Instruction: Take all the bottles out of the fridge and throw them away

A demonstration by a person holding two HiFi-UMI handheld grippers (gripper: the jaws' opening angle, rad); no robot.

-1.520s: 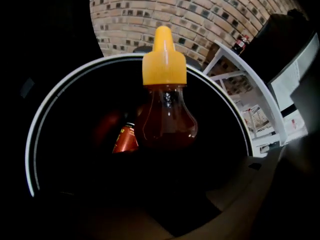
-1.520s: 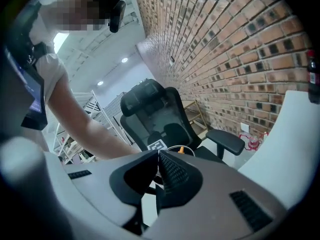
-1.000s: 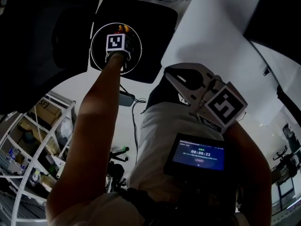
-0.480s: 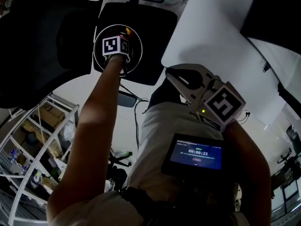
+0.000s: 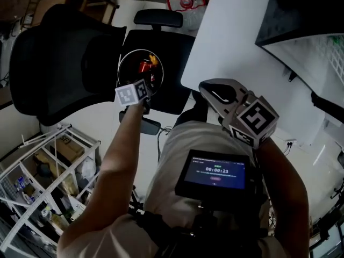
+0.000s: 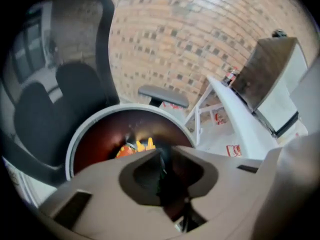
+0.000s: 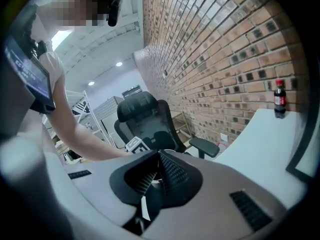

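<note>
A round bin [image 5: 121, 73] with a pale rim stands on the seat of a black office chair [image 5: 59, 63]. Red and orange bottles [image 5: 145, 67] lie inside it and show again in the left gripper view [image 6: 134, 148]. My left gripper [image 5: 133, 93] hangs just above the bin's near rim [image 6: 75, 136]; its jaws are closing and look together [image 6: 161, 166], with nothing between them. My right gripper [image 5: 209, 89] is held close to my chest, shut and empty [image 7: 159, 171]. A cola bottle [image 7: 280, 98] stands upright on the white table [image 7: 260, 134].
The white table [image 5: 231, 42] lies to the right of the chair. A dark appliance with a white door [image 5: 301, 15] stands beyond it. White wire shelving [image 5: 37, 171] is at the lower left. A brick wall [image 6: 200, 39] rises behind the chair.
My left gripper has drawn back from over the bin's middle to its near rim, so the bottles inside now show. The right gripper has barely moved.
</note>
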